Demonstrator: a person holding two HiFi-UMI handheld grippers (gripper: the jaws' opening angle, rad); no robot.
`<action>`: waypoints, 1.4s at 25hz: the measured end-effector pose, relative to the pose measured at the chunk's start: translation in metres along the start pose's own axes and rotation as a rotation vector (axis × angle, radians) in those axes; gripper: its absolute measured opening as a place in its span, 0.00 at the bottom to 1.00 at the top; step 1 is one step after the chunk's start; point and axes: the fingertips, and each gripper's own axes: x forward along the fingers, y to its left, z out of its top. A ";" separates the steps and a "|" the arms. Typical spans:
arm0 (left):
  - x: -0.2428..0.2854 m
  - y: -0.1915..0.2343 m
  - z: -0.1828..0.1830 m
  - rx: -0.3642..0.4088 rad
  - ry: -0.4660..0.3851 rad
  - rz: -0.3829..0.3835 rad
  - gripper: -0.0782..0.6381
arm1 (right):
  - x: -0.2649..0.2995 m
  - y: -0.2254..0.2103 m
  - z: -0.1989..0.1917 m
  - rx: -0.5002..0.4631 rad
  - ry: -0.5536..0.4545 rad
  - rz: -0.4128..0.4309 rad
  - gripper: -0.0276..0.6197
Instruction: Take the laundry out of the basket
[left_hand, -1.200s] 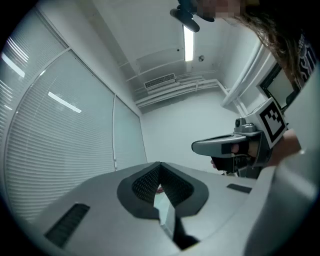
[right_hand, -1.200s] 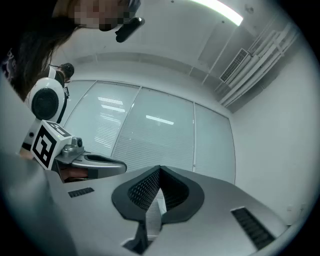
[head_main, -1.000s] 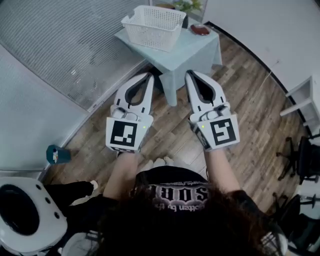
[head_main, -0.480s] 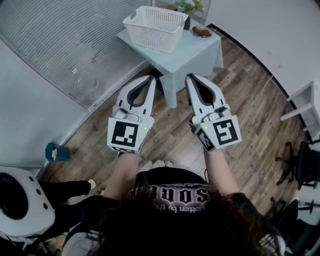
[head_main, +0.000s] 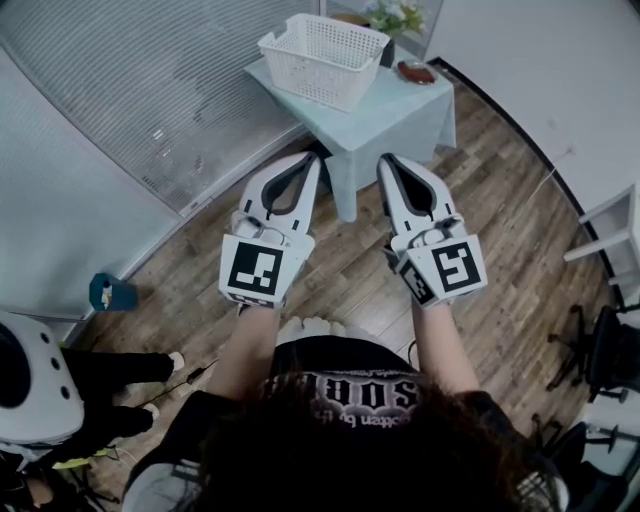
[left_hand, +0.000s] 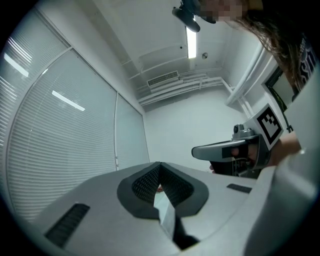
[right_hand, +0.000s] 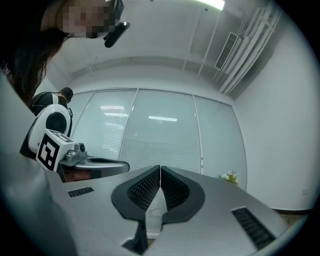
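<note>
A white lattice laundry basket (head_main: 322, 58) stands on a small pale green table (head_main: 400, 108) at the top of the head view; no laundry shows in it from here. My left gripper (head_main: 308, 160) and right gripper (head_main: 388, 160) are held side by side above the wooden floor, short of the table, both pointing towards it. The jaws of both are shut with nothing between them. In the left gripper view the left gripper (left_hand: 159, 166) points at blinds and a white wall, with the right gripper (left_hand: 225, 150) beside it. In the right gripper view the right gripper (right_hand: 160, 170) faces blinds.
A small reddish dish (head_main: 415, 72) and a potted plant (head_main: 395, 15) sit at the table's far side. A teal object (head_main: 108, 293) lies on the floor at left, near a white rounded device (head_main: 25, 375). A white shelf (head_main: 610, 215) and dark chairs (head_main: 600, 350) stand at right.
The table and basket sit slightly further right in the head view. The white device at lower left has slid towards the left edge. Both grippers remain shut, side by side.
</note>
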 end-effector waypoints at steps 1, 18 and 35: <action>0.001 0.001 -0.001 0.002 0.000 0.004 0.11 | 0.002 -0.001 -0.002 0.001 0.001 0.006 0.09; 0.052 0.086 -0.040 -0.023 0.033 0.024 0.11 | 0.100 -0.027 -0.043 0.071 0.034 0.058 0.09; 0.114 0.199 -0.056 -0.029 -0.012 -0.002 0.11 | 0.225 -0.055 -0.054 0.038 0.019 -0.004 0.09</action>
